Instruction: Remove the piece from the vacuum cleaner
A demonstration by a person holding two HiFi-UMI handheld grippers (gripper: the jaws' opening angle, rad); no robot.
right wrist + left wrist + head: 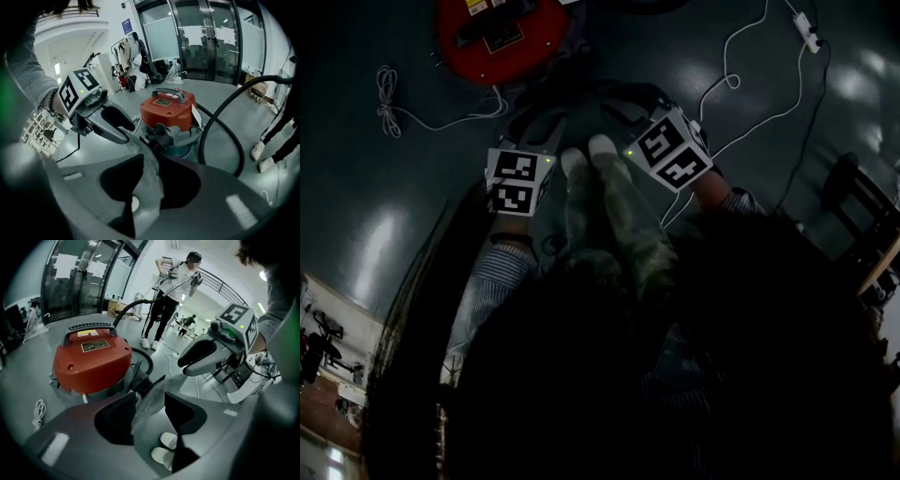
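- Left tool (150, 394) stands with its jaws wide apart and clamps nothing. A mottled grey strip (174, 384) shows in the gap, but neither pad presses on it. I cannot tell whether it is cloth, perhaps a trouser leg, or something else.
- Right tool (151, 158) is likewise spread and holds nothing, with the same grey strip showing between its jaws.
- Both tools point downward on either side of a pair of white shoes (165, 440), near the floor (384, 216).
- Just ahead, the red vacuum cleaner (91, 363) sits upright on the floor, apart from both tools. A black hose (220, 126) loops from its front.
- The piece to remove is probably the ribbed black fitting (146, 383) at the cleaner's front. Nothing there appears detached yet.
- The step in hand looks like the approach, before any grasp.
- Next, the tools likely need to go forward to that fitting. One would close squarely on it and the other steady the body, so that the light canister does not slide.
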